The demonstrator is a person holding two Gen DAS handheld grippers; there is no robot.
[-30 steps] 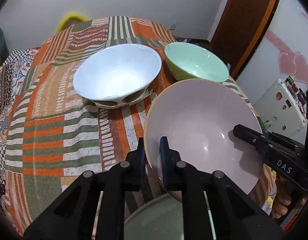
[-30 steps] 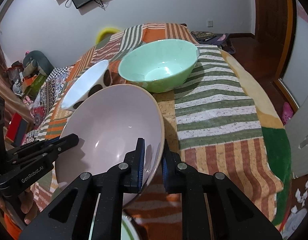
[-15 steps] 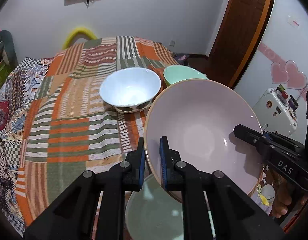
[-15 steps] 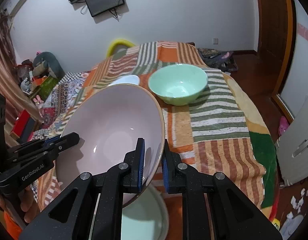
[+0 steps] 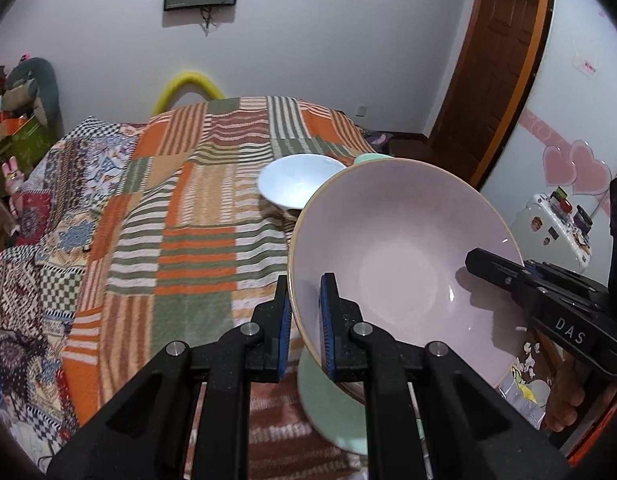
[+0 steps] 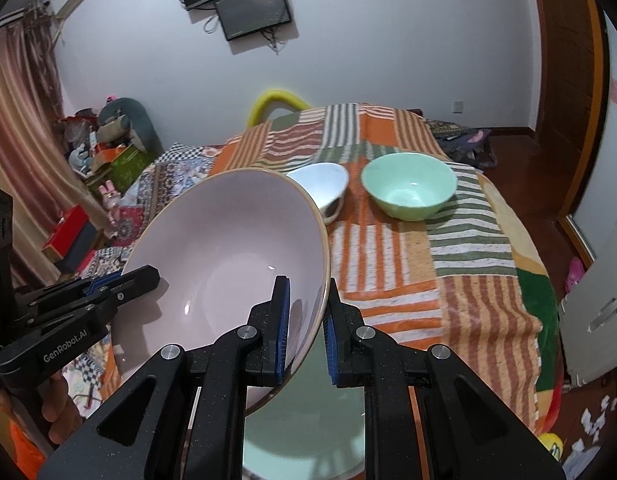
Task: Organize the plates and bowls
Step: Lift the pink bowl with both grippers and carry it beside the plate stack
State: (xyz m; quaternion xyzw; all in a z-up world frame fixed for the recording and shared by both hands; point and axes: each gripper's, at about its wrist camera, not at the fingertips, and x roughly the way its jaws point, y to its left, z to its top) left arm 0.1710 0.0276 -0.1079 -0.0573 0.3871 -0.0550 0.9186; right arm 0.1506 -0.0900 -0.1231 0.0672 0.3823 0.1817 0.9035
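Note:
A large pink bowl [image 5: 404,256] [image 6: 228,248] hangs in the air, tilted, held by both grippers. My left gripper [image 5: 304,320] is shut on its left rim, and my right gripper [image 6: 306,320] is shut on its right rim. Under the bowl lies a pale green plate [image 5: 332,412] [image 6: 304,428], partly hidden. Farther back on the striped blanket [image 5: 180,216] [image 6: 460,280] stand a white bowl [image 5: 296,184] [image 6: 324,188] and a mint green bowl [image 6: 408,188]; in the left wrist view only the mint green bowl's rim [image 5: 370,158] shows behind the pink one.
The blanket covers a bed. A wooden door [image 5: 492,56] and a white cabinet [image 5: 556,232] stand to the right, a yellow hoop [image 5: 188,84] behind the bed, clutter [image 6: 108,148] at the left wall. Paper scraps [image 6: 596,420] lie on the floor.
Both grippers have lifted the pink bowl up and back from the bed. The white and mint bowls now look smaller and farther off, and the green plate beneath has come into view.

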